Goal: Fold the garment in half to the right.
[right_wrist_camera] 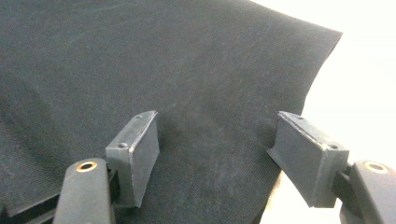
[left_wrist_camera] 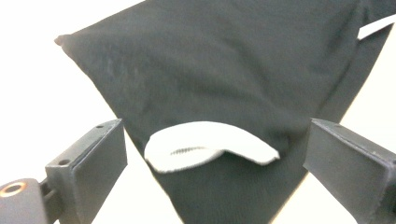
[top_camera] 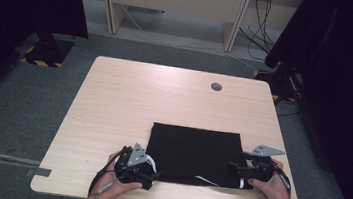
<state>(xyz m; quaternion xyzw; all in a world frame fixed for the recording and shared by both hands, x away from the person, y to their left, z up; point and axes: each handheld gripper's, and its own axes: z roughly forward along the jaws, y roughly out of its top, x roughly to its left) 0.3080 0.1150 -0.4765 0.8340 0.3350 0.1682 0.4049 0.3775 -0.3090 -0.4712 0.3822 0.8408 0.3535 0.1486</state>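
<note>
The black cloth (top_camera: 193,154) lies folded flat at the table's (top_camera: 124,98) near edge, its long axis running side to side between your hands. Your left gripper (left_wrist_camera: 215,163) stands released at the near left corner — white tag (left_wrist_camera: 208,144) between its jaws; your right gripper (right_wrist_camera: 215,158) gapes over the right edge, unclenched.

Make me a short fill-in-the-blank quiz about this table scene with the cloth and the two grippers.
1. The folded cloth lying on the table is ____ in colour.
2. The strip at the cloth's corner, between the jaws of the left gripper, is ____.
3. The jaws of the right gripper stand ____ above the cloth.
4. The round hole lies near the table's ____ edge.

Missing words: black; white; open; far
</note>
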